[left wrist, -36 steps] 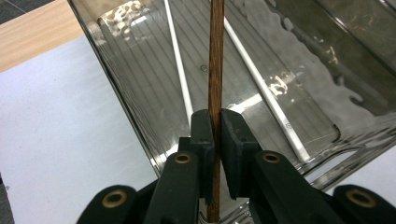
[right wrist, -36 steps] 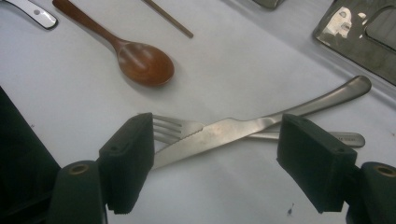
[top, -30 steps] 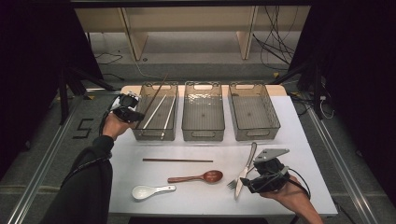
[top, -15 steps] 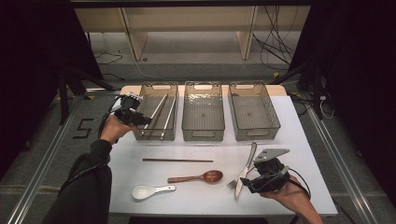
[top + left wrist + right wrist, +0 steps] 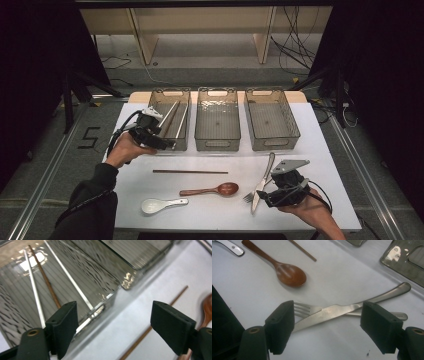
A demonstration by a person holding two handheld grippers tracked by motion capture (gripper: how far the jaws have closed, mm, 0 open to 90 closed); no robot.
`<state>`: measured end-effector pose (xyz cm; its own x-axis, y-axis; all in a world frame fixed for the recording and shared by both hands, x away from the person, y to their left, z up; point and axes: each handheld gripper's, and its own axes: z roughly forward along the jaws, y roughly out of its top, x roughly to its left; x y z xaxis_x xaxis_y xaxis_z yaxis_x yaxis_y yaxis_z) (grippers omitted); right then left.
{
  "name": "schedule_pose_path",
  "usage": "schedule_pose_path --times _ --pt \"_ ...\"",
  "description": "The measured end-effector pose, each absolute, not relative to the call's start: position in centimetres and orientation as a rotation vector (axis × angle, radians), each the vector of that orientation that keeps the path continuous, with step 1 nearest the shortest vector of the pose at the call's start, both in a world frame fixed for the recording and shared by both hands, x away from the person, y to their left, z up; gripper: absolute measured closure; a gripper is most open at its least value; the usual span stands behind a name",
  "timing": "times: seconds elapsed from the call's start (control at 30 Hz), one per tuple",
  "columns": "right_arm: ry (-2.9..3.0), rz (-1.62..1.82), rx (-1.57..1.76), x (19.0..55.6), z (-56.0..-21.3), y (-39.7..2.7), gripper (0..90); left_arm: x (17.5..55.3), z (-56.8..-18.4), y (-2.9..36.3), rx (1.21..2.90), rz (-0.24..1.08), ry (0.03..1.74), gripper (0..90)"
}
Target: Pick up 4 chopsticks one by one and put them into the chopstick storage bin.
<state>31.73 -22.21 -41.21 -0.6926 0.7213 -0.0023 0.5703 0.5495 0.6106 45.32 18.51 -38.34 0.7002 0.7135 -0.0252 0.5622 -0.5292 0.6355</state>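
Observation:
My left gripper (image 5: 167,144) hovers at the near left corner of the left clear bin (image 5: 170,92). Its jaws have just been opening and stand open (image 5: 112,315) with nothing between them. Inside that bin lie a wooden chopstick (image 5: 45,277) and two metal chopsticks (image 5: 67,272). A second wooden chopstick (image 5: 190,172) lies on the white table in front of the bins. My right gripper (image 5: 265,197) stands open (image 5: 327,317) just above a knife (image 5: 332,312) that crosses a fork (image 5: 304,309); its pads touch neither.
A wooden spoon (image 5: 210,190) and a white ceramic spoon (image 5: 160,204) lie near the table's front edge. The middle bin (image 5: 217,91) and the right bin (image 5: 272,92) stand beside the left one along the back. Dark floor and cables surround the table.
My left gripper has drawn back from the left bin's side toward its near corner, and its jaws have gone from shut to open. The right gripper has kept still.

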Motion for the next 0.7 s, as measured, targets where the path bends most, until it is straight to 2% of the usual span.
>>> schedule_pose_path --times 0.23,0.7 --pt "2.520 0.874 1.076 31.7 -41.1 -22.3 28.3 44.2 -38.8 17.5 2.341 0.292 0.912 16.6" --pt "2.525 0.873 1.072 31.7 -41.1 -22.2 28.2 42.8 -39.8 15.9 2.458 0.241 0.828 15.5"
